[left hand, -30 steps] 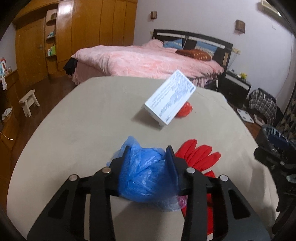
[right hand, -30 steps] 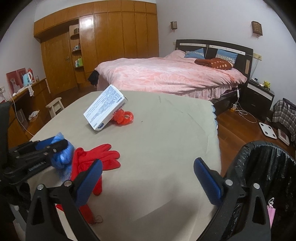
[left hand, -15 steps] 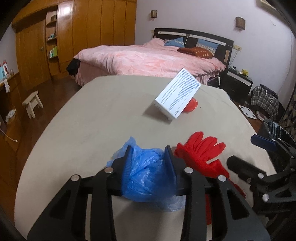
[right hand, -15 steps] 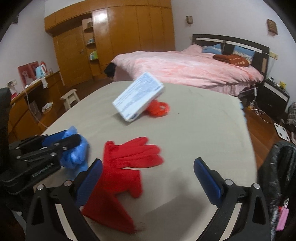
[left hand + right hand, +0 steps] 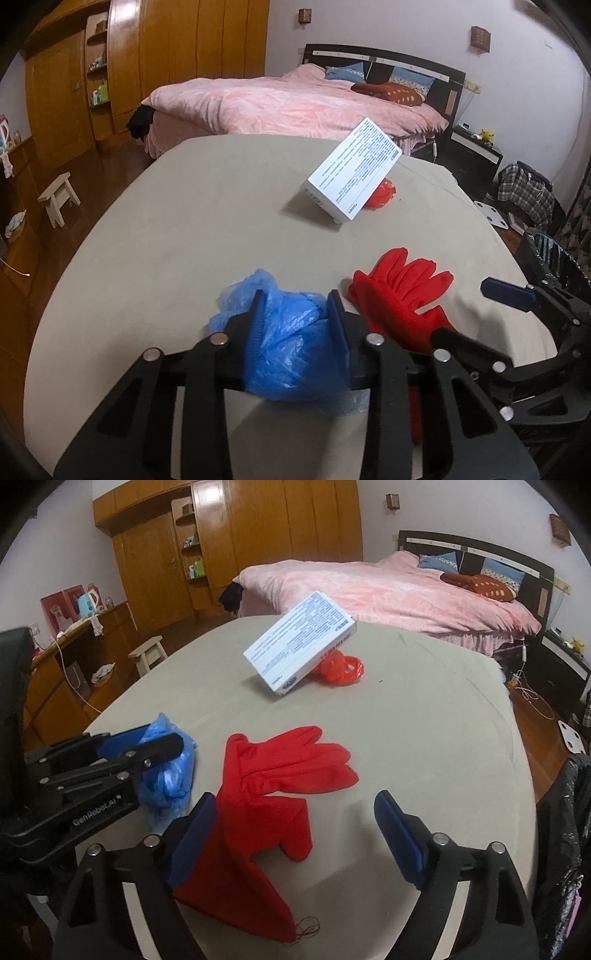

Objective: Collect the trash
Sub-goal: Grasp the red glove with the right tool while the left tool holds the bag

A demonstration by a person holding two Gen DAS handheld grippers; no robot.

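A crumpled blue plastic bag (image 5: 295, 343) lies at the near edge of the beige table (image 5: 184, 221). My left gripper (image 5: 295, 299) has its pads pressed on the bag's two sides, and its jaws are closing further. Right of it lies a pair of red gloves (image 5: 273, 786). My right gripper (image 5: 294, 796) hangs over the gloves' cuffs with its jaws closing. The gloves are between the pads, which do not press them. Farther back, a white printed box (image 5: 301, 642) leans tilted on a crumpled red plastic bag (image 5: 341, 668).
A bin lined with a black bag (image 5: 569, 830) stands on the floor beside the table's right edge. Behind the table are a bed with a pink cover (image 5: 295, 107), a wooden wardrobe (image 5: 166, 55) and a small white stool (image 5: 59, 195).
My right gripper swung left from beside the bin to over the red gloves, dropped a little, and its jaws narrowed. The left gripper stayed on the blue bag and squeezed it tighter.
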